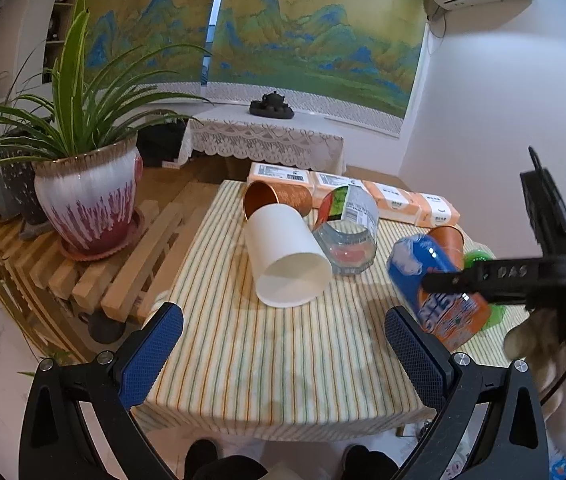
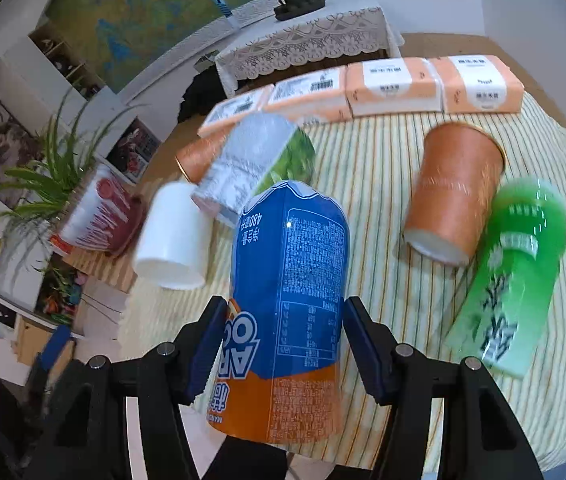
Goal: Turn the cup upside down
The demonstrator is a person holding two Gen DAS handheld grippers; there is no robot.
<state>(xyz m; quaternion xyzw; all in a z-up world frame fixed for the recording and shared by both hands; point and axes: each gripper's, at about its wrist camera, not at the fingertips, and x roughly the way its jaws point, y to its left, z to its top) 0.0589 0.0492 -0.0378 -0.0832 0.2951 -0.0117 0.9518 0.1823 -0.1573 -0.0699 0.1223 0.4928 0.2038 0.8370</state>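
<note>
My right gripper (image 2: 283, 344) is shut on a blue and orange drink cup (image 2: 289, 300), held tilted above the striped table; it also shows in the left wrist view (image 1: 435, 288). My left gripper (image 1: 283, 344) is open and empty above the table's near edge. A white cup (image 1: 287, 256) lies on its side in the table's middle, mouth toward me, also seen in the right wrist view (image 2: 173, 236). A copper cup (image 1: 277, 198) lies on its side behind it. Another orange cup (image 2: 453, 192) lies on its side beside a green cup (image 2: 519, 264).
A clear jar with a label (image 1: 347, 232) lies by the white cup. Tissue packs (image 2: 395, 86) line the far edge of the striped tablecloth (image 1: 263, 360). A potted plant (image 1: 87, 192) stands on a wooden bench at left.
</note>
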